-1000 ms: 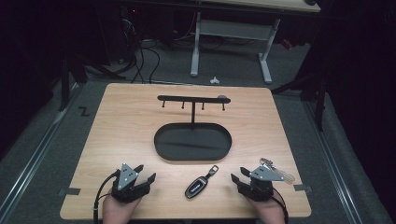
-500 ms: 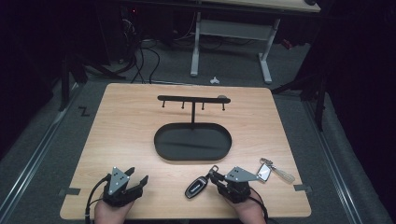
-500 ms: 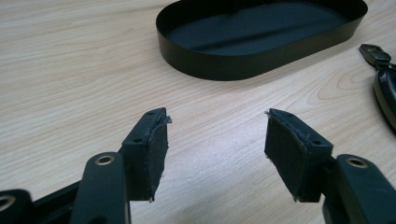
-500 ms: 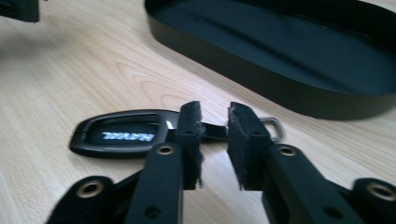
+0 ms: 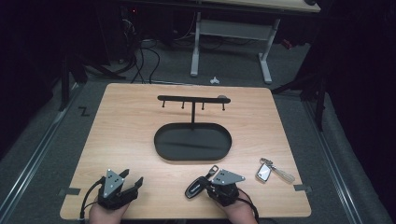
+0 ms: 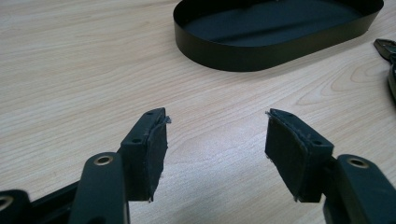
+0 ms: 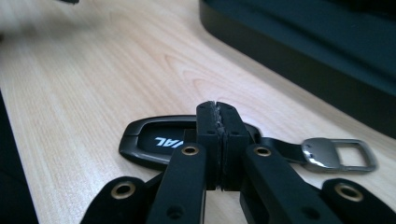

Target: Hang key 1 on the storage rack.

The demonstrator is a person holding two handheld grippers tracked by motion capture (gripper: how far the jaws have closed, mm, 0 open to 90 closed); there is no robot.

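Note:
A black car key fob lies near the table's front edge, its strap and metal ring pointing toward the tray. My right gripper sits low right at the fob. Its jaws are pressed together with nothing visible between the pads. My left gripper rests at the front left, jaws wide open over bare wood. A silver key fob with a keyring lies to the right of my right gripper.
A black oval tray stands mid-table, and its wall is ahead of the left gripper. Behind the tray rises a black T-shaped key rack with several hooks. Tape marks sit at the table's front corners.
My right gripper has slid left, from over the silver key fob to the black fob. The silver fob stays on the table at the right. The left gripper shifted slightly.

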